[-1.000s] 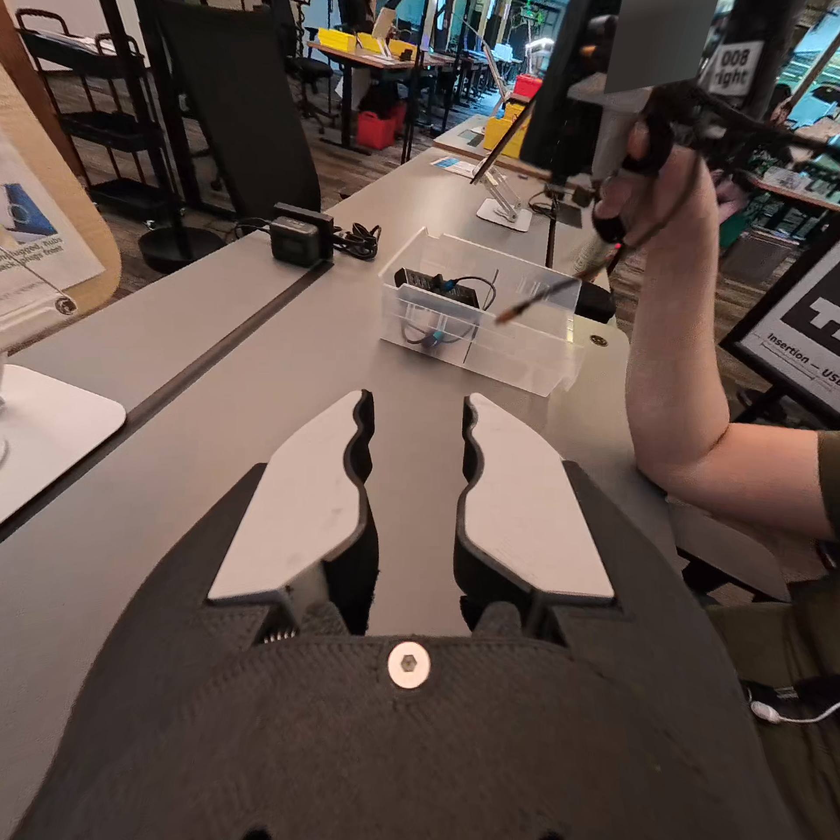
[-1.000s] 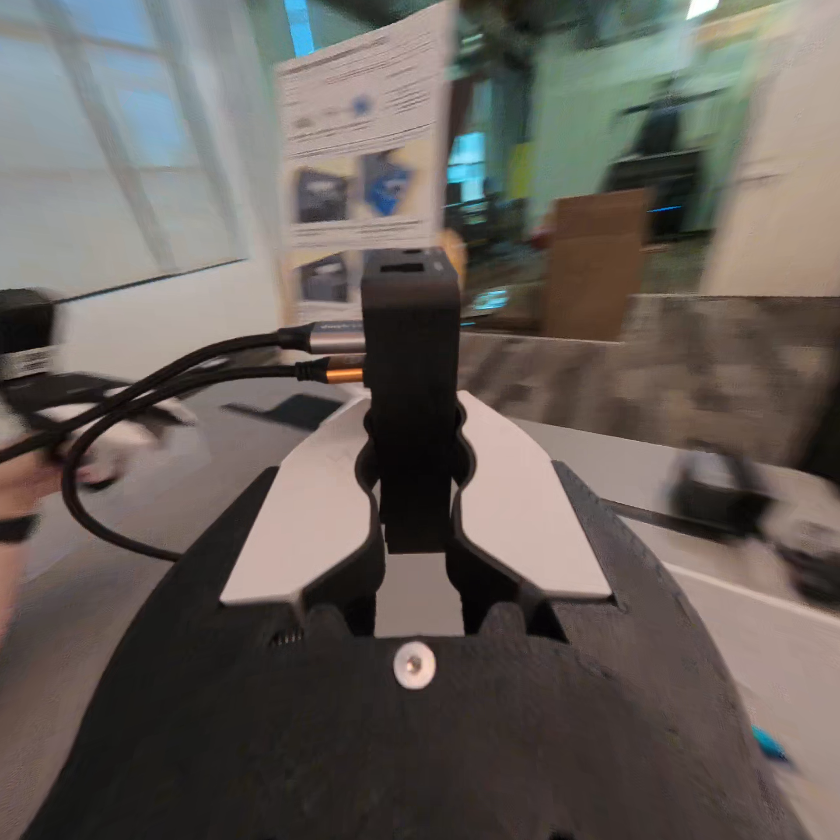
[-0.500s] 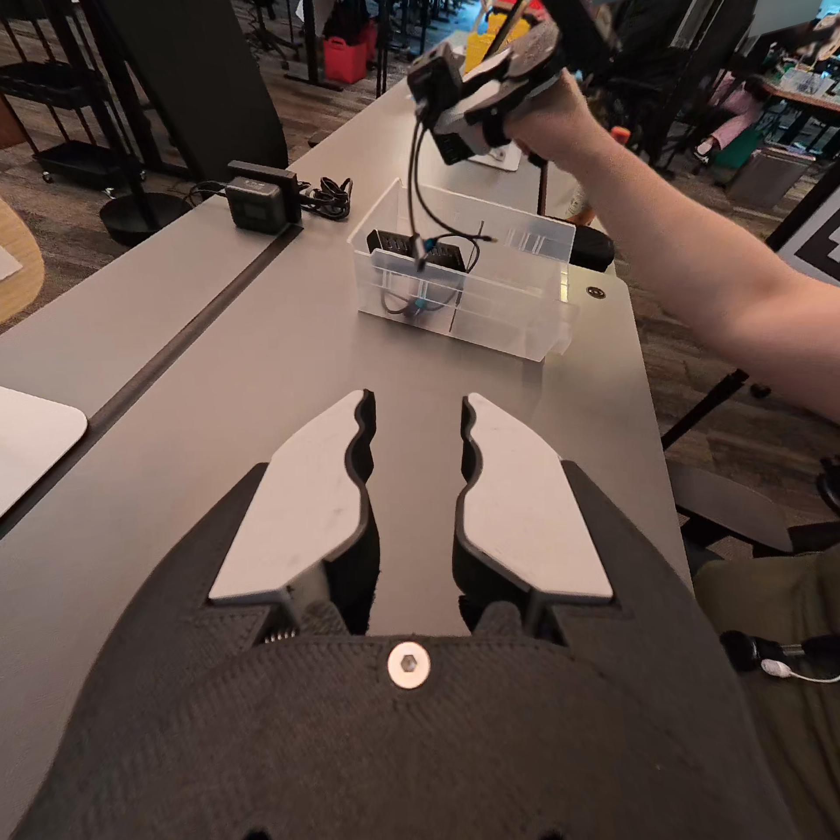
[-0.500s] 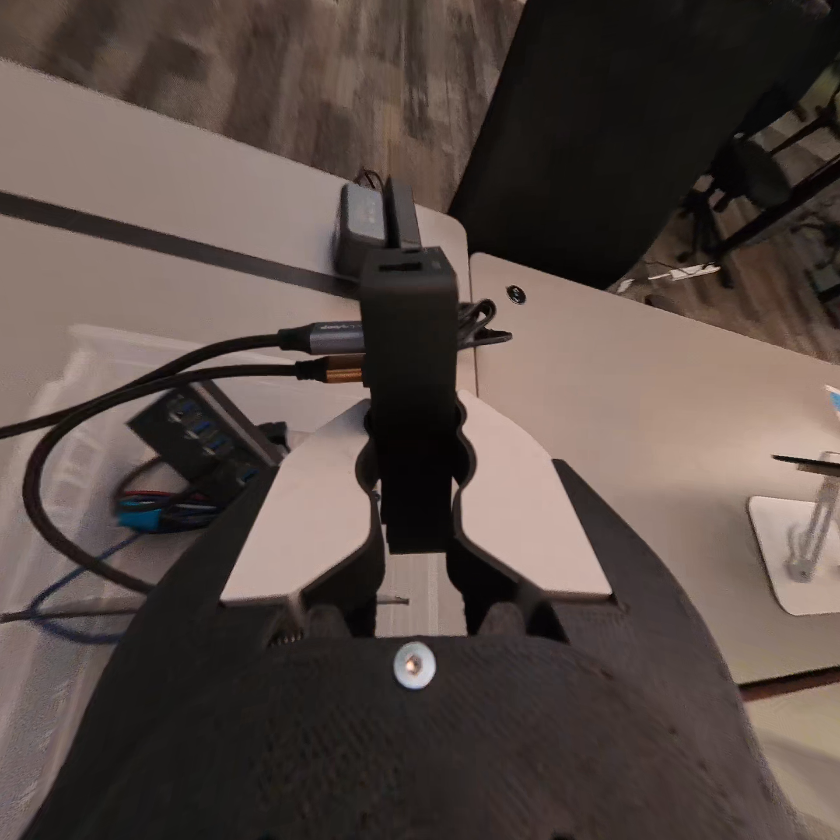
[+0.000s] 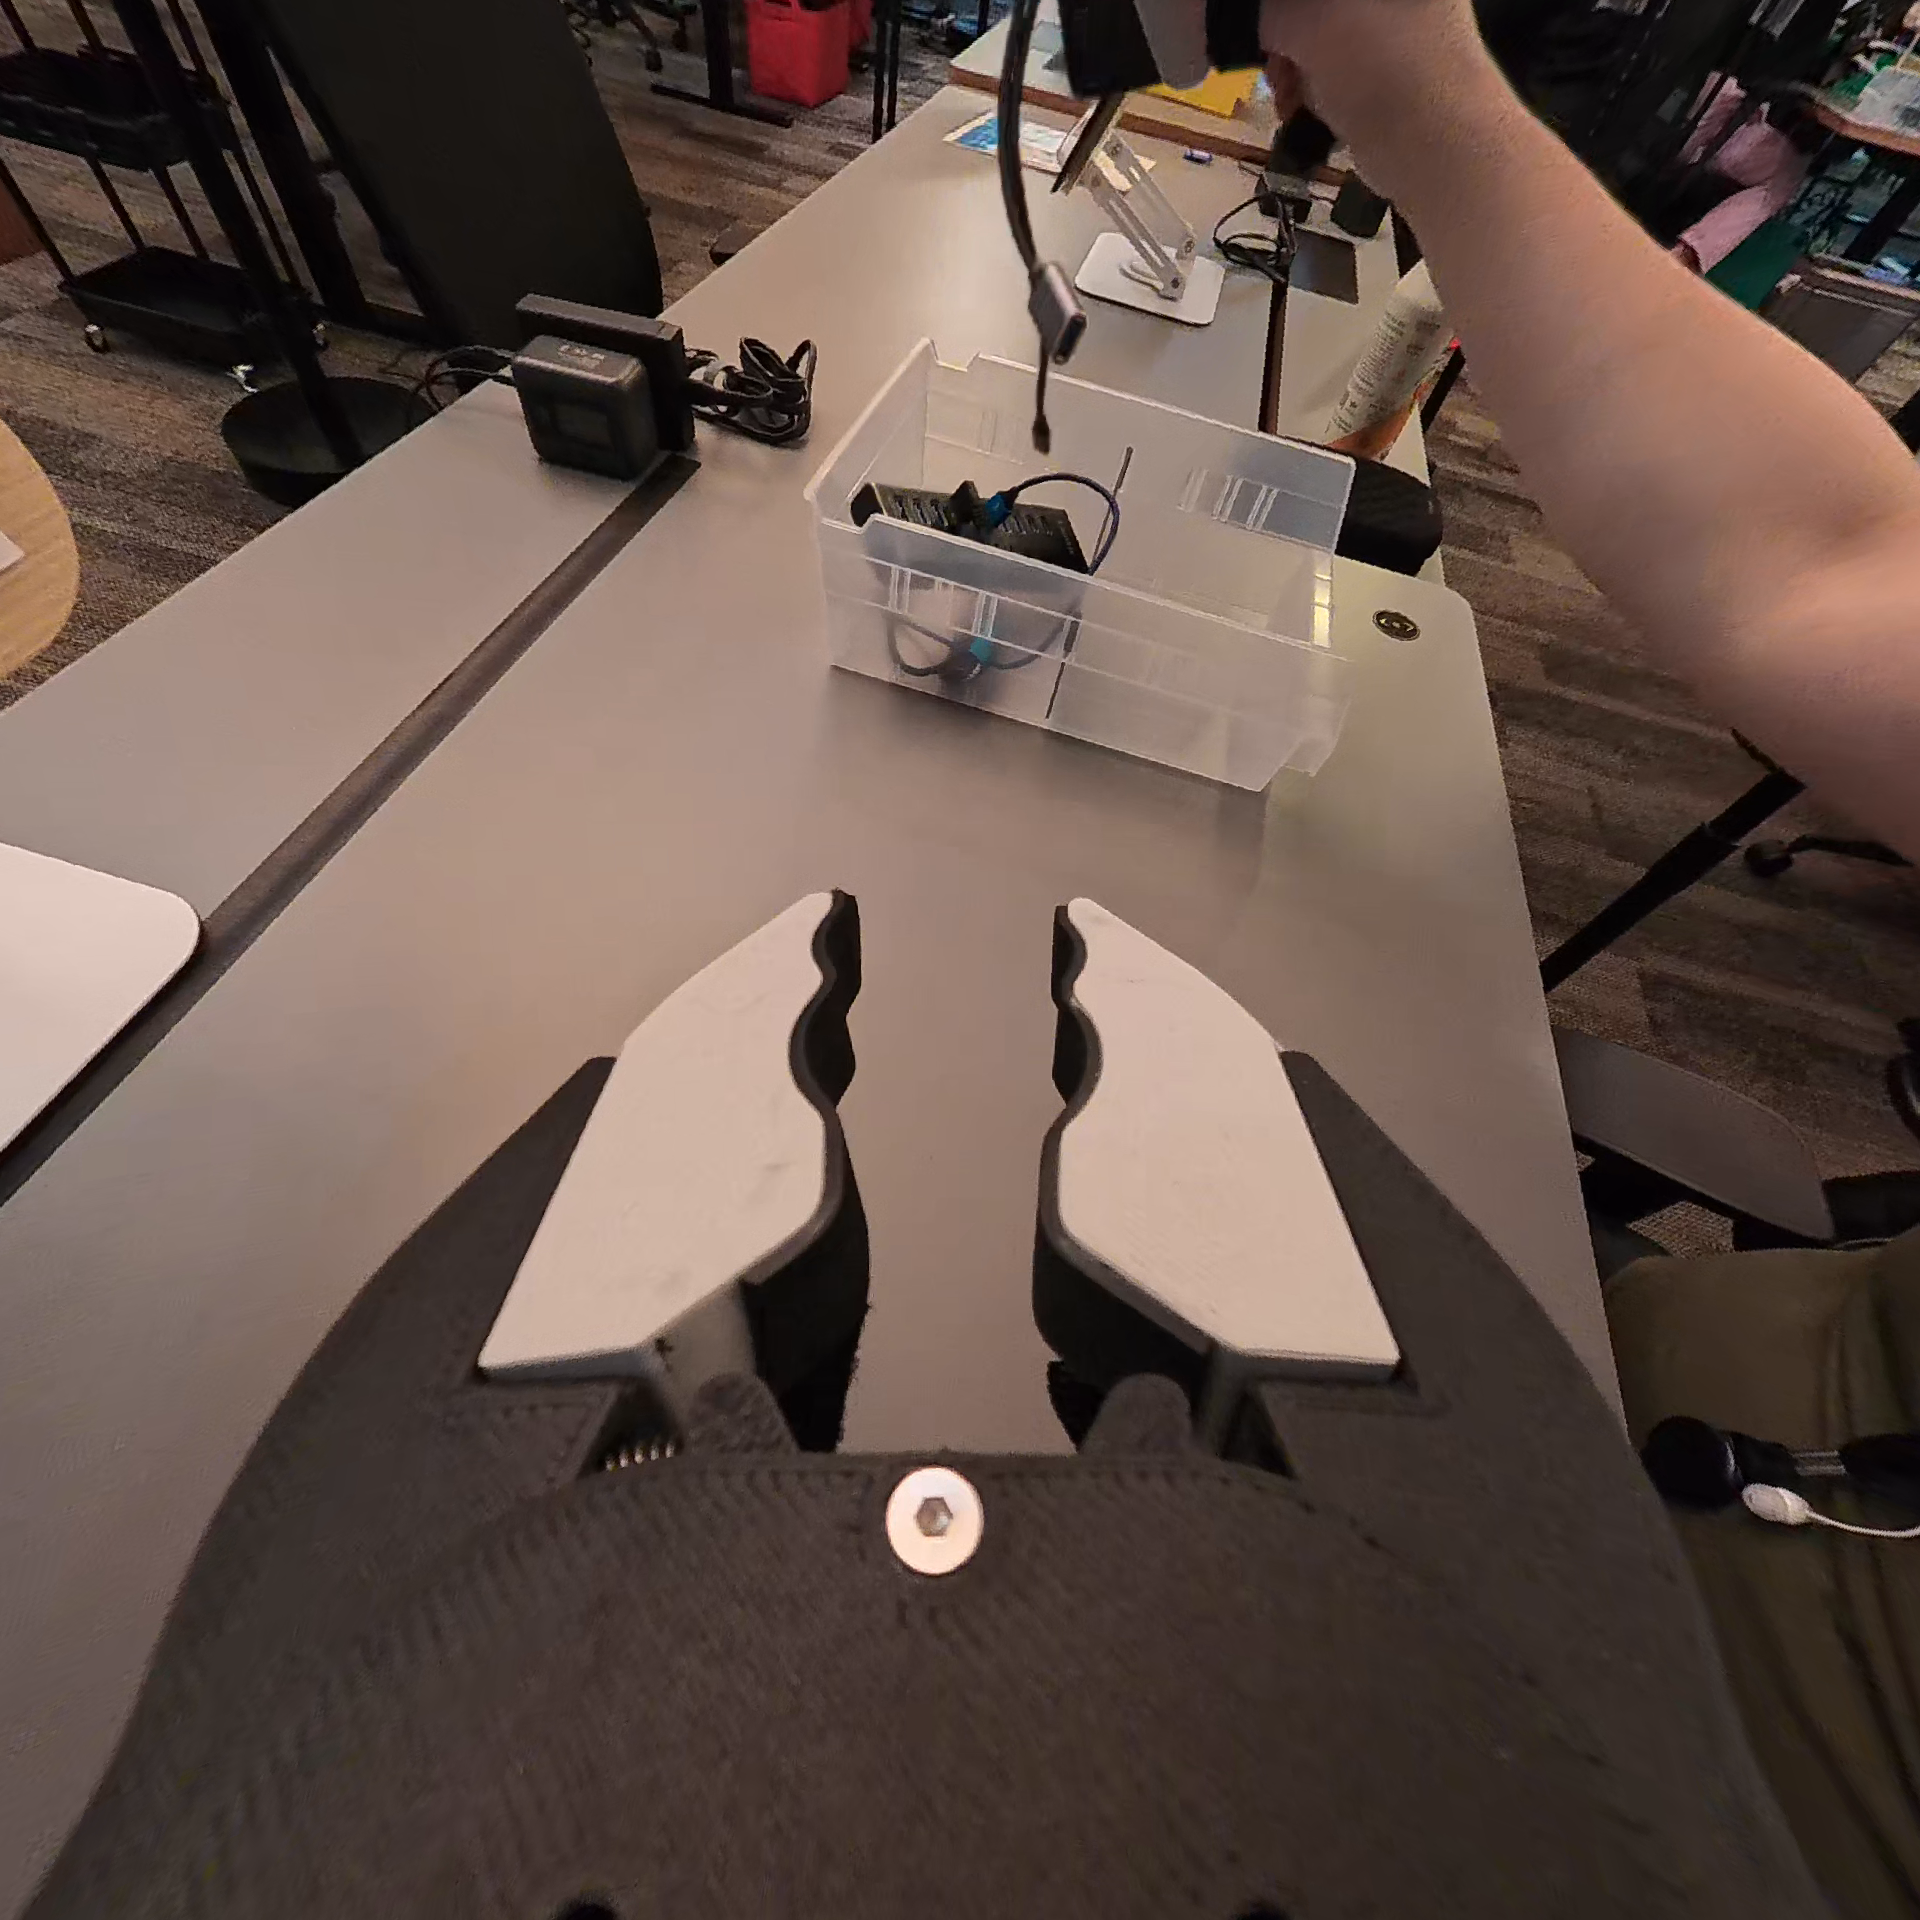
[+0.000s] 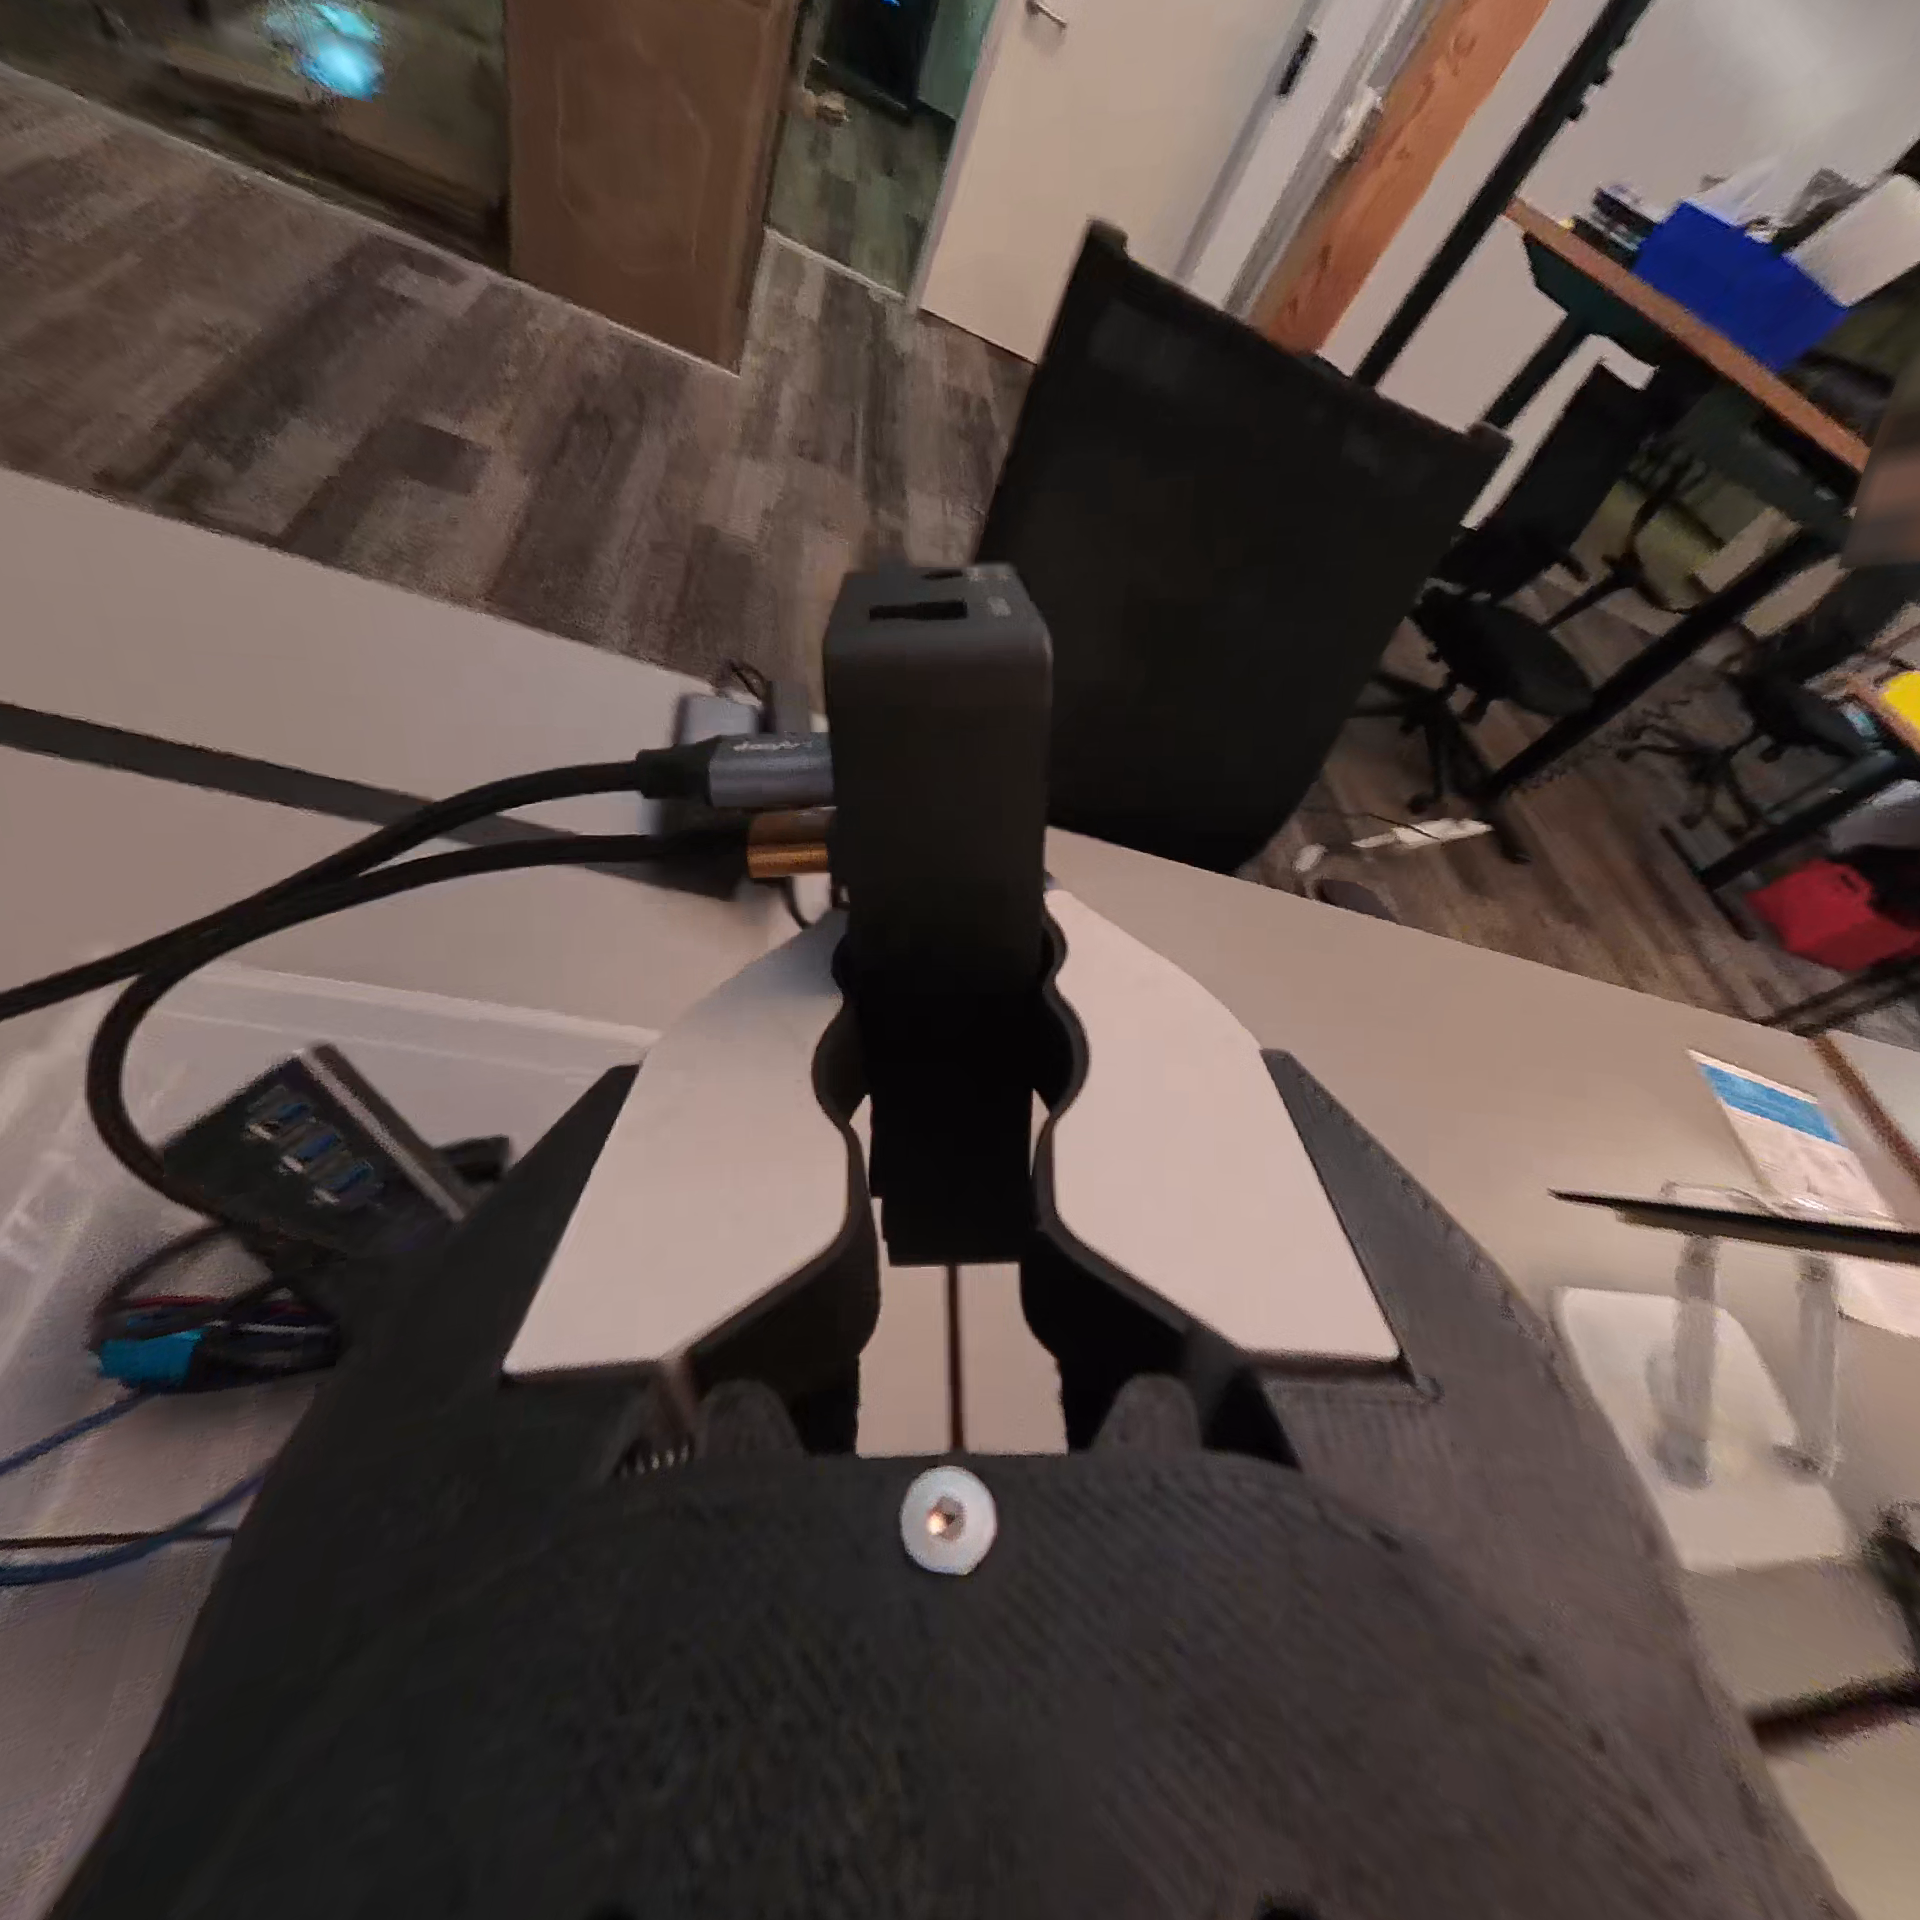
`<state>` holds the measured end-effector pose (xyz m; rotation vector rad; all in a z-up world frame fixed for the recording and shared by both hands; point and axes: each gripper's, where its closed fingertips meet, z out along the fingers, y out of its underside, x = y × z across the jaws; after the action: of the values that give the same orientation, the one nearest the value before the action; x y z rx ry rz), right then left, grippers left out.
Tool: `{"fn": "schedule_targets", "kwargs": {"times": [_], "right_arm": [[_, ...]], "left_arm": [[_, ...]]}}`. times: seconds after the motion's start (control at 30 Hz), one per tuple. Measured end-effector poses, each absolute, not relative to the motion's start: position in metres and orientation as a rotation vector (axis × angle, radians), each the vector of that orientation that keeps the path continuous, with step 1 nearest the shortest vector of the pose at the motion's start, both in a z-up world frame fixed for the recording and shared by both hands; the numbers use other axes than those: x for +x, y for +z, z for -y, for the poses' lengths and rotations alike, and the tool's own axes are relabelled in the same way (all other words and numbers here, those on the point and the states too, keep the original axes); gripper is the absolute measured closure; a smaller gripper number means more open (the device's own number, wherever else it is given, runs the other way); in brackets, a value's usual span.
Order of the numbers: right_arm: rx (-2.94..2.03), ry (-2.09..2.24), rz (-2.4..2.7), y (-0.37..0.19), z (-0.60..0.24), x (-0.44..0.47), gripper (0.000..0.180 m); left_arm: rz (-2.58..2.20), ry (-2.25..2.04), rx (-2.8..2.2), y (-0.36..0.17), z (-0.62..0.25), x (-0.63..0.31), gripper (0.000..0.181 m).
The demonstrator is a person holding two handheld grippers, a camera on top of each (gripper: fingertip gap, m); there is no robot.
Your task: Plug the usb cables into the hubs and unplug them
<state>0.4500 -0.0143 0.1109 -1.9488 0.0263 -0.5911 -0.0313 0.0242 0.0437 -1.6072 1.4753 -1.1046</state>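
My right gripper (image 6: 948, 940) is shut on a black hub (image 6: 940, 790) and holds it upright above the clear bin (image 6: 312, 1013). Two braided cables are plugged into its left side, one with a grey plug (image 6: 764, 767) and one with a gold plug (image 6: 788, 857). In the left wrist view their free ends (image 5: 1051, 324) dangle over the clear bin (image 5: 1184, 681). A second black hub with blue ports (image 6: 312, 1148) lies in the bin with blue cables; it also shows in the left wrist view (image 5: 966, 520). My left gripper (image 5: 956, 914) is open and empty over the grey table (image 5: 623, 831).
A black charger block (image 5: 587, 400) with coiled cords sits at the table's far left. A white stand base (image 5: 1148, 281) is behind the bin, and a white pad (image 5: 62, 966) is at the left edge. A black office chair (image 6: 1226, 582) stands beyond the table. Tip to tip, the grippers are about 50 cm apart.
The right gripper has carried the hub higher and over the bin, and its cable ends now hang above the bin. The left gripper has stayed open in place.
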Motion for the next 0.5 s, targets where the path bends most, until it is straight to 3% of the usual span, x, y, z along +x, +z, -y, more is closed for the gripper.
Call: {"fn": "schedule_targets", "kwargs": {"times": [0.3, 0.5], "right_arm": [[-2.215, -0.903, 0.16, 0.021, 0.017, 0.467, 0.151], [-2.241, -0.953, 0.308, 0.0, 0.011, 0.456, 0.152]], "left_arm": [[-1.522, -1.074, -1.617, 0.037, -0.016, -0.024, 0.147], [-1.54, -1.034, -1.645, 0.029, -0.019, -0.022, 0.147]]}}
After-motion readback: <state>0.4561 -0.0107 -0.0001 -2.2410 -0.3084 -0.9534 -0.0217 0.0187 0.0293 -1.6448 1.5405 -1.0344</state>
